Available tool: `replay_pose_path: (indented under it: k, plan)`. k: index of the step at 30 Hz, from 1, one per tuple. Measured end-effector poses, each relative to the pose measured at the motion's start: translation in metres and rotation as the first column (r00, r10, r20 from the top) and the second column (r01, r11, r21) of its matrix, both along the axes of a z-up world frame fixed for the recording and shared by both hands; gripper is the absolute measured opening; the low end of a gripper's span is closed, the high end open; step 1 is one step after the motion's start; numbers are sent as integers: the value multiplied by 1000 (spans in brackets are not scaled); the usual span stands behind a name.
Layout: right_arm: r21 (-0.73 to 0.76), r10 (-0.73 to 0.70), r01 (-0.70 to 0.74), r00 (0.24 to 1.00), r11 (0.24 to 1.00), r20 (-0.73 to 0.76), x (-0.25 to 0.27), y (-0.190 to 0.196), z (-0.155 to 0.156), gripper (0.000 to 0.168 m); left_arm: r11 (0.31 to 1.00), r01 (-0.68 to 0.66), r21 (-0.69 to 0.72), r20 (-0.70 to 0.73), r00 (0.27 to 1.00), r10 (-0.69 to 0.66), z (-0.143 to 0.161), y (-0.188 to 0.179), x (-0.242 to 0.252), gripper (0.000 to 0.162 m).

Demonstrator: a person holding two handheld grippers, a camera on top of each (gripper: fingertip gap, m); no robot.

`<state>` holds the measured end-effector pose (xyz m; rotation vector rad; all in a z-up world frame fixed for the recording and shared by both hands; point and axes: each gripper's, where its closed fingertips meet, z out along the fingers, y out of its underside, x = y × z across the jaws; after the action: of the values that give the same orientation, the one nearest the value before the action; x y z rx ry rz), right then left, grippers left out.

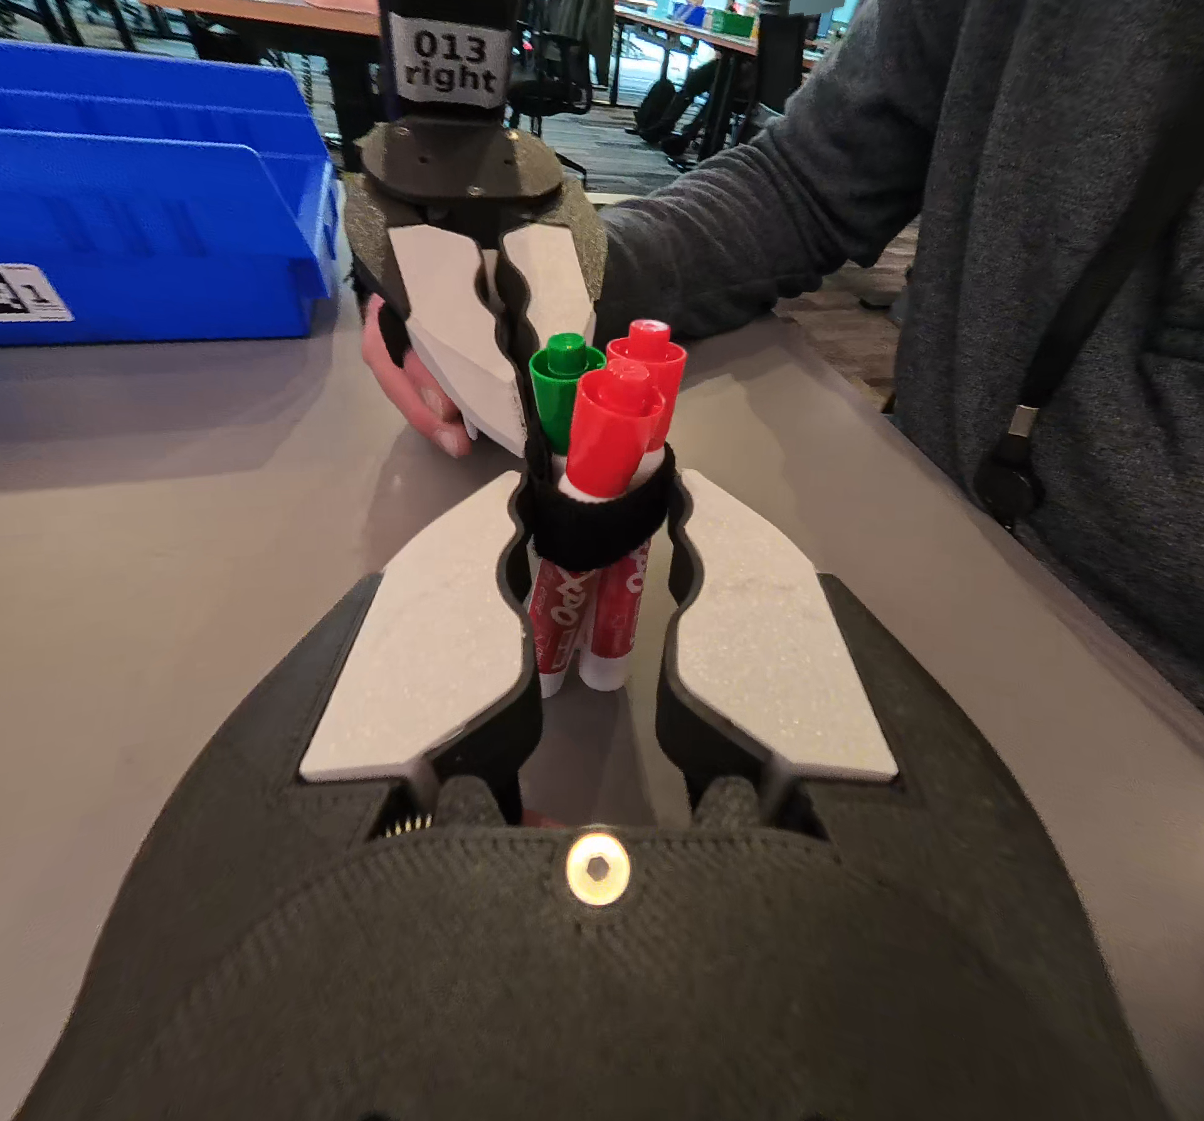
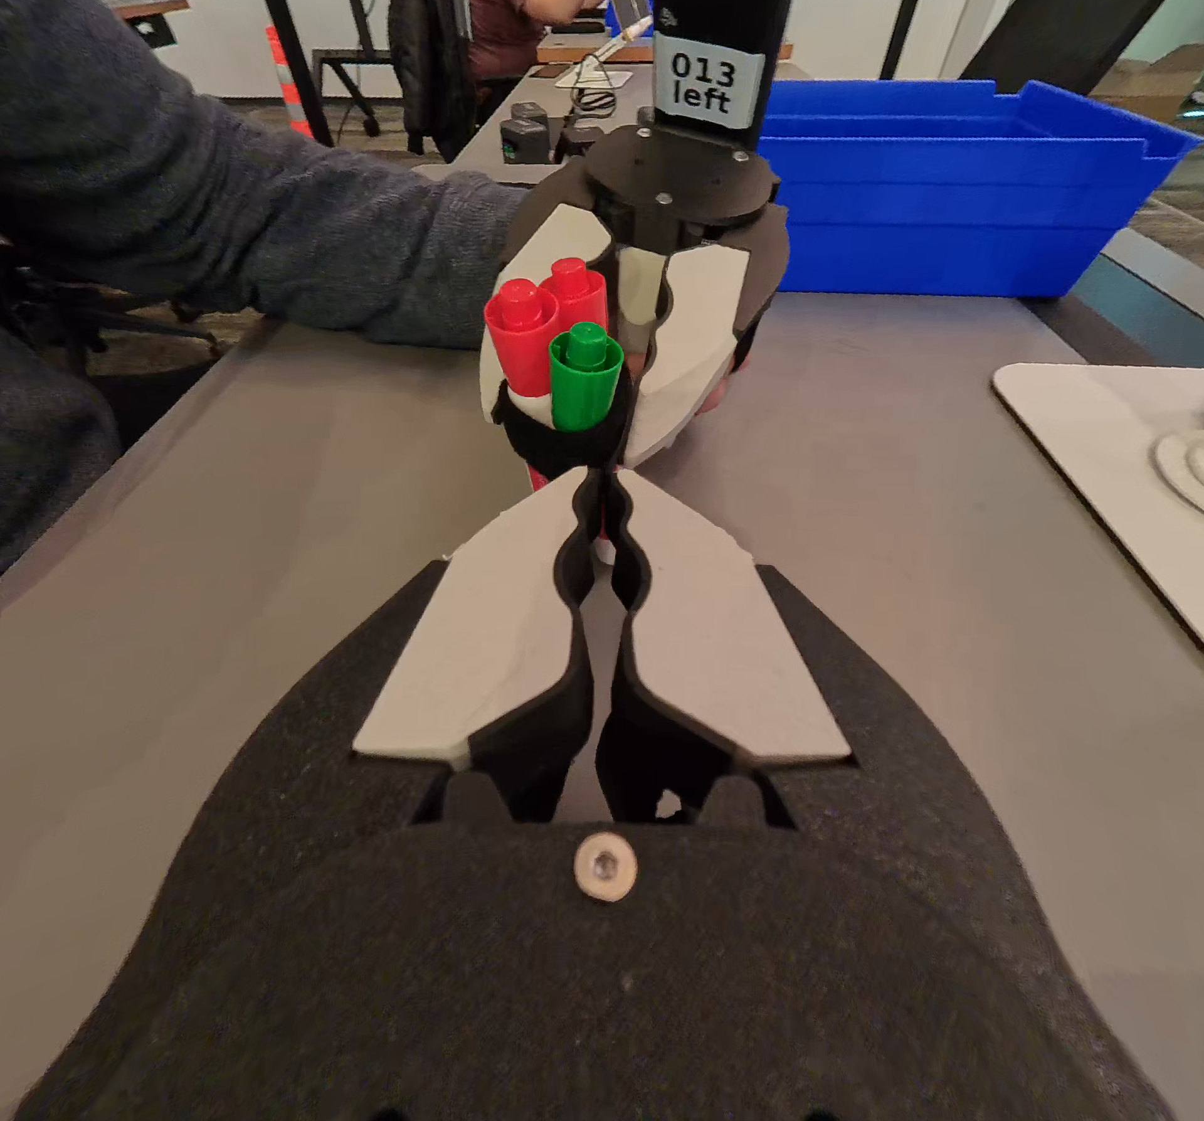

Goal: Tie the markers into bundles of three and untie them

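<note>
The left gripper (image 1: 596, 496) clamps three upright markers (image 1: 602, 438) bound by a black strap (image 1: 599, 519); the right gripper (image 2: 604, 470) pinches that strap. A blue bin (image 2: 945, 197), contents hidden, stands at the table's (image 2: 912, 503) far edge.

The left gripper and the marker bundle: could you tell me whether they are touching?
Touching: the left wrist view shows the left gripper clamped around the marker bundle.

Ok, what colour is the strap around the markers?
Black. The strap shows best in the left wrist view, wrapped around the three markers.

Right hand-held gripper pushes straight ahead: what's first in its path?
Likely the black strap around the marker bundle, right at the right hand-held gripper tips; it seems already pinched, though depth is unclear.
</note>
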<state>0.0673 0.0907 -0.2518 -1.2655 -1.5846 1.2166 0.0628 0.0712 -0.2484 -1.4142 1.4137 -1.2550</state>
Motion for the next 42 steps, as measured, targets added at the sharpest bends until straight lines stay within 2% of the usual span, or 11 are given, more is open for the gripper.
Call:
replay_pose_path:
  k: [2,4,7,13,16,22,26,29,32,37,42]
  plan:
    - [14,-31,31,1000,999,-1,-1,3,0,0,999,-51,12,6,999,51,1,5,-2,45]
    - [17,-63,63,998,998,-4,-1,5,0,0,991,-137,-8,28,990,137,7,13,-6,67]
    - [31,-98,98,995,995,1,-4,7,-1,0,977,-212,10,33,977,212,7,14,-12,68]
    - [39,-179,179,984,983,2,-7,9,0,0,930,-366,-10,6,930,366,3,13,-19,85]
    - [47,-226,226,974,973,-4,-9,8,2,0,874,-486,-4,-40,873,485,-4,15,-15,100]
    - [64,-298,298,955,953,-9,-11,2,2,0,778,-628,23,-88,773,628,-12,18,-5,88]
    - [74,-334,333,943,940,1,-10,2,0,0,739,-673,10,-12,739,674,-1,18,-1,50]
    - [70,-344,344,939,936,-3,-10,4,1,0,717,-697,7,4,717,697,0,21,-2,46]
    - [63,-318,317,948,946,-5,-9,2,1,0,737,-676,12,9,737,676,1,21,-2,44]
    - [31,-240,241,971,970,-13,-10,-5,3,0,847,-523,-93,53,847,529,5,9,-3,42]
    - [-1,-236,236,972,972,-6,-8,-1,1,0,899,-434,-57,28,900,436,2,-1,1,42]
